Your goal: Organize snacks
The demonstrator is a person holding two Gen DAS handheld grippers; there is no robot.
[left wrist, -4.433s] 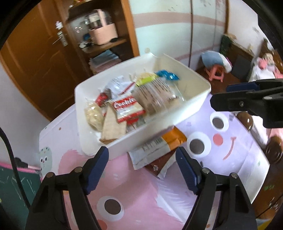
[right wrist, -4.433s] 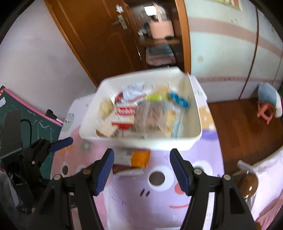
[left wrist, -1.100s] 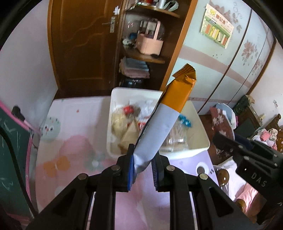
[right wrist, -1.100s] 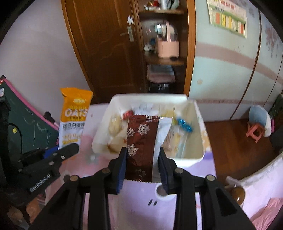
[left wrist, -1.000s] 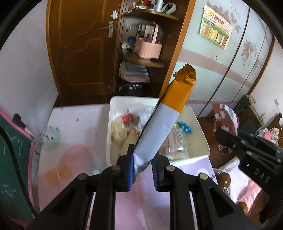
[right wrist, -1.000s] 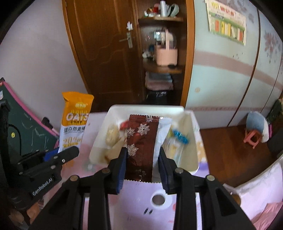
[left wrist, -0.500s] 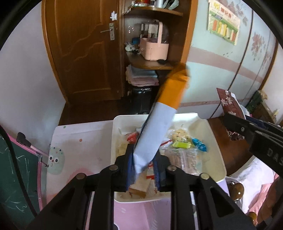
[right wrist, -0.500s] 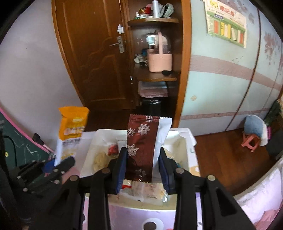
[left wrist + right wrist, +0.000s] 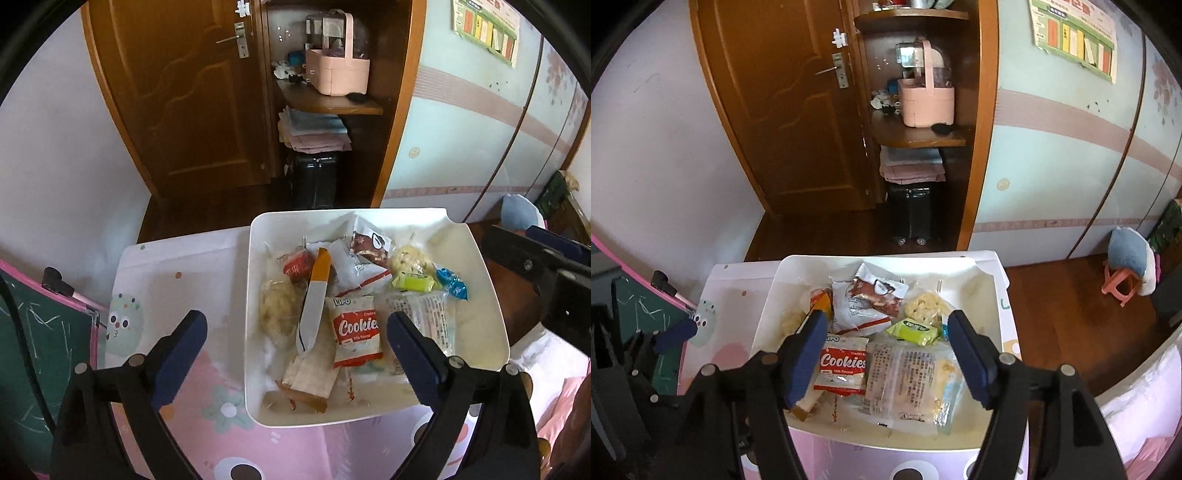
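Observation:
A white bin (image 9: 255, 236) (image 9: 768, 295) full of snack packets sits on a pink cartoon mat. An orange-and-white oat bar (image 9: 316, 295) lies loose in its left half, and only its orange end (image 9: 822, 301) shows in the right wrist view. A brown snowflake packet (image 9: 369, 245) (image 9: 875, 291) lies near the bin's far side. My left gripper (image 9: 295, 332) hangs over the bin, jaws opening wide, touching nothing. My right gripper (image 9: 888, 350) is above the bin's near half, jaws opening, pads clear of the packets. Each gripper shows at the edge of the other's view (image 9: 535, 266) (image 9: 674, 334).
A red Cookies pack (image 9: 356, 332), a clear wafer pack (image 9: 905, 380) and a green sweet (image 9: 914, 326) also lie in the bin. A green chalkboard (image 9: 33, 332) stands at the left. Beyond are a wooden door (image 9: 790, 110), a shelf with a pink basket (image 9: 925, 103) and a pink stool (image 9: 1119, 284).
Both grippers moved forward over the bin and opened. The oat bar left the left jaws and the brown packet left the right jaws; both now lie in the bin.

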